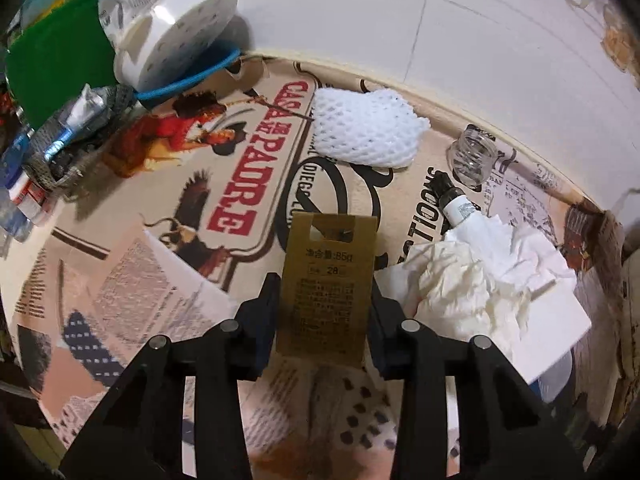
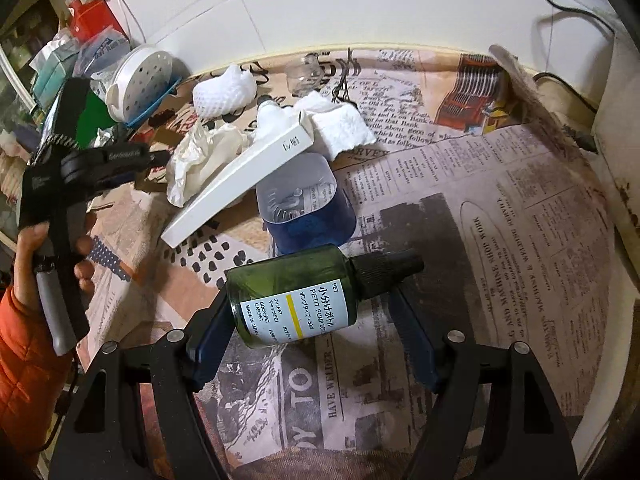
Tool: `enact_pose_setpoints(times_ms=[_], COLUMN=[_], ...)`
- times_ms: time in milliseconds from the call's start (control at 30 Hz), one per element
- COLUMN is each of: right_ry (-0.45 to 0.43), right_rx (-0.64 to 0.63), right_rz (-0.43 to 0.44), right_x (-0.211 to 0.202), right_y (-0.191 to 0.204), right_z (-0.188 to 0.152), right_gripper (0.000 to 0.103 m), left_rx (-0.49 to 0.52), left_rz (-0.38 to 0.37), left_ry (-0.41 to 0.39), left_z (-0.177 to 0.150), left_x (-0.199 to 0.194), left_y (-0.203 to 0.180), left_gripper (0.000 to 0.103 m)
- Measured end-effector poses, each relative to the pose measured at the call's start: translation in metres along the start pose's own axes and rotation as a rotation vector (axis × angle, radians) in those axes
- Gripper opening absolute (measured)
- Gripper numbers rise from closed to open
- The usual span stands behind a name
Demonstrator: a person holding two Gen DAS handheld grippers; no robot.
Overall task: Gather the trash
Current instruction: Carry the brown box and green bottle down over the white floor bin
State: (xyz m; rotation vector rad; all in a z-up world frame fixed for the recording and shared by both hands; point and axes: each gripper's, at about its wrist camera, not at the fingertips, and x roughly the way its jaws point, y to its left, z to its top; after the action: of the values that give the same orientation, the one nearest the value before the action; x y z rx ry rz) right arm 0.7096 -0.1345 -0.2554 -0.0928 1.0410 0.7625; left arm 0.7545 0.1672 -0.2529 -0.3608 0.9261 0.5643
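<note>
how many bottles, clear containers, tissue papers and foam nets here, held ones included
bottles: 2 (dark green plastic bottle with black cap, white bottle with black cap)
clear containers: 2 (small clear jar, clear plastic cup with blue bottom)
tissue papers: 2 (crumpled white tissue, folded white paper towel)
white foam net: 1
total: 7

A cluttered tabletop in a home, covered with a newspaper-print cloth (image 2: 460,184) and pushed against a white tiled wall (image 2: 320,4), holds crumpled tissues (image 1: 476,280), a small glass jar (image 1: 472,160) and household packaging.
</note>
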Motion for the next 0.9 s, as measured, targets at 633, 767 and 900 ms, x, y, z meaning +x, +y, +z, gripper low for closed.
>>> enact_pose_setpoints(times_ms=[633, 767, 900], right_ry=[-0.171, -0.214, -0.242], right_rx=[0.051, 0.081, 0.120], right_rz=[-0.120, -0.152, -0.165], right_x=[-0.071, -0.081, -0.090], right_y=[0.120, 0.157, 0.185], right_z=[-0.063, -0.090, -0.114], right_gripper=[0.073, 0.073, 0.073], left_rx=[0.201, 0.253, 0.284], left_rz=[-0.110, -0.153, -0.190], left_ry=[-0.148, -0.164, -0.183], left_z=[-0.080, -0.114, -0.143], left_x=[-0.143, -0.172, -0.198], left_y=[0.095, 0.128, 0.155], left_gripper=[0.038, 0.038, 0.038])
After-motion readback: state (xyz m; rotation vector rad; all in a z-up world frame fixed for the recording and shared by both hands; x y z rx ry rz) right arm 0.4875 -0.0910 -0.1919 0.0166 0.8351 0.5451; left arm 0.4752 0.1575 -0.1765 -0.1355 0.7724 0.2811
